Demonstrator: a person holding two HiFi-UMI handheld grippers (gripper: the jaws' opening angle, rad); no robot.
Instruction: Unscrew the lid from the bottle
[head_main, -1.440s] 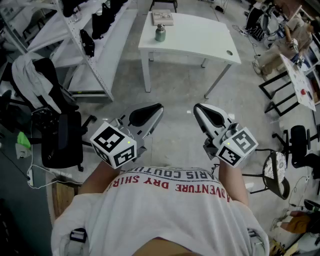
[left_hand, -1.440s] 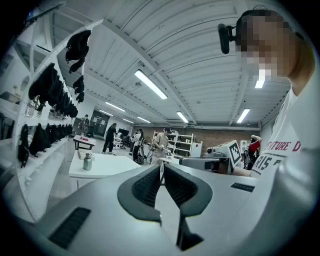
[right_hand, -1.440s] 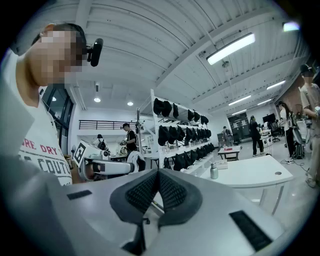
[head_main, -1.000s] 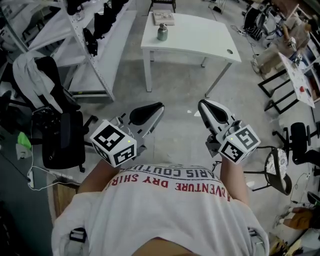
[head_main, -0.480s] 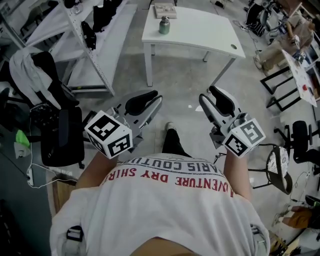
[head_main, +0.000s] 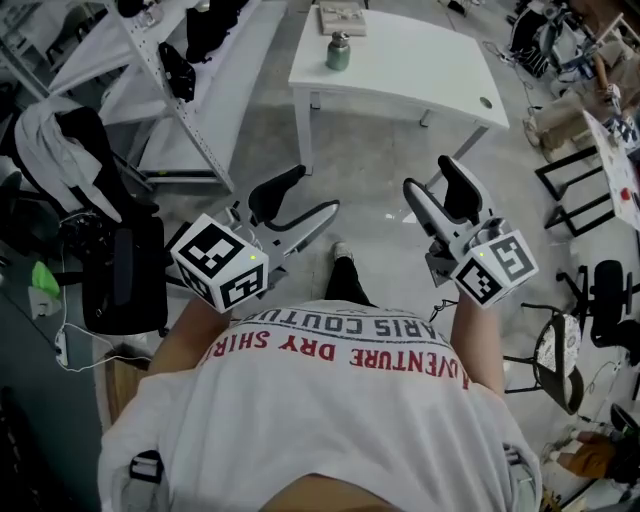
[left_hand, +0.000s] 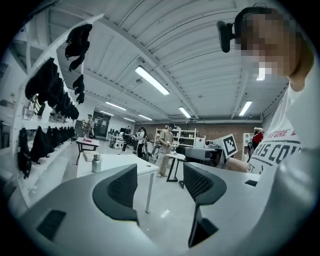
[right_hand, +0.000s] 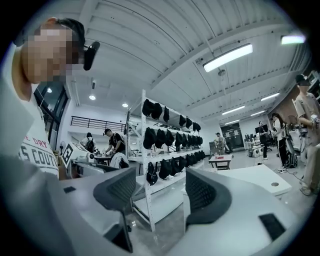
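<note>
A small green-grey bottle (head_main: 338, 52) with a silver lid stands upright near the far left edge of a white table (head_main: 420, 70). It is also small in the left gripper view (left_hand: 96, 163). Both grippers hang in mid-air in front of the person's chest, well short of the table. My left gripper (head_main: 315, 192) has its jaws opening, and nothing is between them (left_hand: 160, 185). My right gripper (head_main: 428, 175) is opening too, and its jaws hold nothing (right_hand: 160, 187). The right gripper view does not show the bottle.
A flat box (head_main: 341, 18) lies behind the bottle. A white rack (head_main: 190, 90) hung with black caps runs along the left, with a black office chair (head_main: 125, 275) below it. Black chairs (head_main: 585, 190) stand at the right. Several people stand in the background (left_hand: 165, 145).
Both grippers went from shut to wide open. The person has stepped toward the table, and a foot now shows between the grippers.
</note>
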